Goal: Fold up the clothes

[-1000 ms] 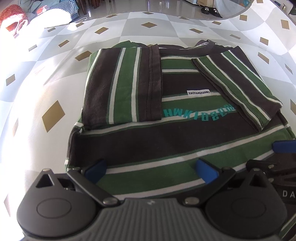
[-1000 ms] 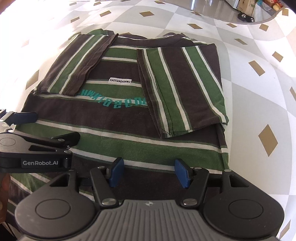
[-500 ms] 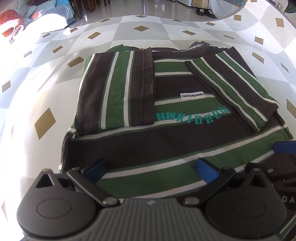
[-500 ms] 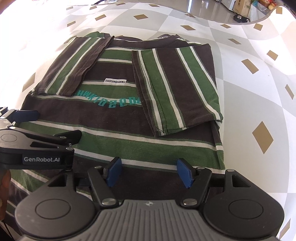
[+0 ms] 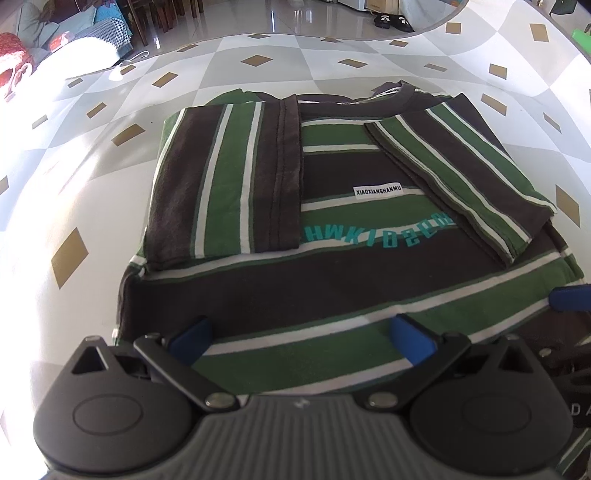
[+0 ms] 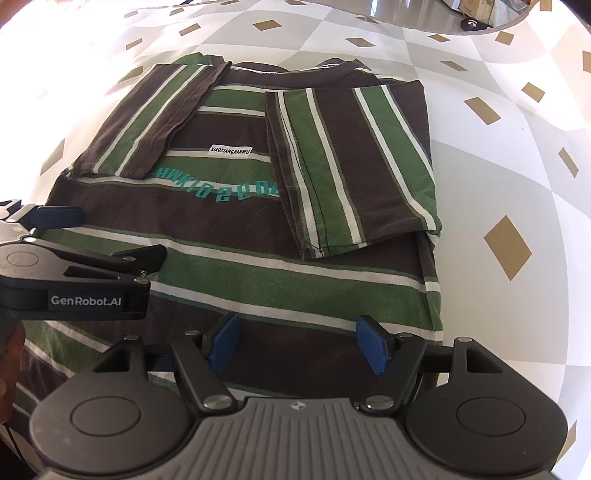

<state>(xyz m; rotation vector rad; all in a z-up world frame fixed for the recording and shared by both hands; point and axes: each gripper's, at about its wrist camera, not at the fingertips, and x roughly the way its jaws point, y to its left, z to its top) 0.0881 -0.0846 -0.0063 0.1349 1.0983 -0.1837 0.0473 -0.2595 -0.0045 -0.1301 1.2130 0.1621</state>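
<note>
With both sleeves of the striped shirt (image 5: 332, 266) lying folded in, my 2 grippers, left (image 5: 301, 338) and right (image 6: 299, 341), hung wide open and empty over its hem, body unfolded.

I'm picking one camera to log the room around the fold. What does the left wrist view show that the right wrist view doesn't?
Only the left wrist view shows chair legs, a red cushion and both slippers. Only the right wrist view shows the left claw's side with its GenRobot.AI label and a bit of hand. Both show the striped shirt with sleeves folded in, its white tag, teal lettering, the tiled floor, and open claws.
</note>
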